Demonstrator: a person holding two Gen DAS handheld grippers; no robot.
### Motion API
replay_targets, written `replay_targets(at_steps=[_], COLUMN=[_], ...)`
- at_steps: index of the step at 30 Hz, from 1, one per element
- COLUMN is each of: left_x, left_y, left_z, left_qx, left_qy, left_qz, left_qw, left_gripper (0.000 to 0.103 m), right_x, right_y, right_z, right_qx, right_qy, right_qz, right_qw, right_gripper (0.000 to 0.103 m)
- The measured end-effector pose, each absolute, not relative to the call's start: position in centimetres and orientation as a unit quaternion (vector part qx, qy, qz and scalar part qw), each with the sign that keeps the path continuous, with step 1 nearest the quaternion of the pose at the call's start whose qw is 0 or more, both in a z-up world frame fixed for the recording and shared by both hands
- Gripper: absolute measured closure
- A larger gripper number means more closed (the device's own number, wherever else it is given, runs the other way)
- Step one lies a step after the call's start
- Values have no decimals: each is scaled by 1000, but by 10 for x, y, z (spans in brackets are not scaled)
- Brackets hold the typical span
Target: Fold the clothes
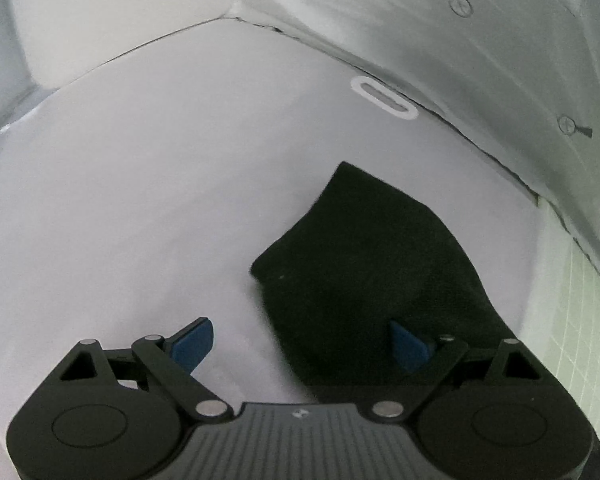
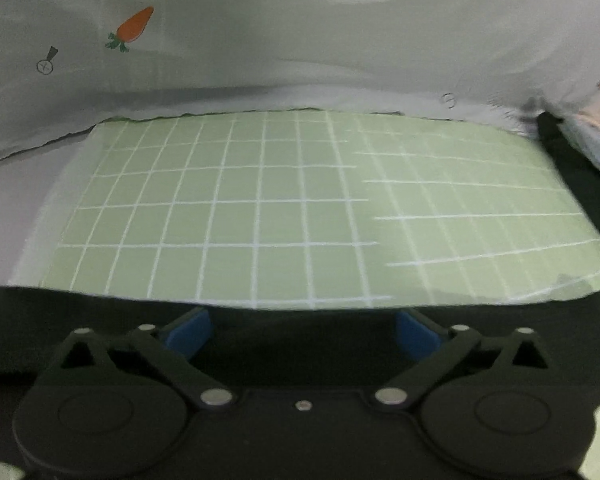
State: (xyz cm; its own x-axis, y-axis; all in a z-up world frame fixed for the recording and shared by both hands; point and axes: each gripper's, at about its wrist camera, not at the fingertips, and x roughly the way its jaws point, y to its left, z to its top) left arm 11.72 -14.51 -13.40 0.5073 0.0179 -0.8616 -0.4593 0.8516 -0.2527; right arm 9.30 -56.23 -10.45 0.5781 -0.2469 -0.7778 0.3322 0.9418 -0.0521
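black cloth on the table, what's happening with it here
A person holding a two-finger gripper in each hand is working on folding a black garment. It lies partly on a white table and partly on a green grid mat. The left gripper is open over the garment's near edge, one finger above the cloth, one above bare table. The right gripper is open over another stretch of the edge. Neither has gripped anything.

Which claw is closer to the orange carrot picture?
Right. The carrot shows up only ahead of the right gripper, far past the green mat. The left gripper faces black cloth.
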Motion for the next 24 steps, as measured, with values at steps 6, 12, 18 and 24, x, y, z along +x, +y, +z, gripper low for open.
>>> replay_targets(at_steps=[6,12,18,24], left_x=[116,107,104,119], left_y=[-143,-131,-115,-124], left_z=[-141,-128,-131,-150], left_qx=[-252,-265,-287,-298], left_qy=[475,442,431,451], left_qz=[149,147,140,130], left_qw=[830,844,844,831], left_gripper=[10,10,11,11], right_x=[71,58,43,41], right_y=[-579,-592,-610,-613], right_z=[-118,-117,-128,-132], right_qx=[90,93,97,120], right_qy=[448,435,435,428], right_qz=[-176,-218,-254,-254], right_qw=[872,869,858,859], right_gripper=[0,0,0,0])
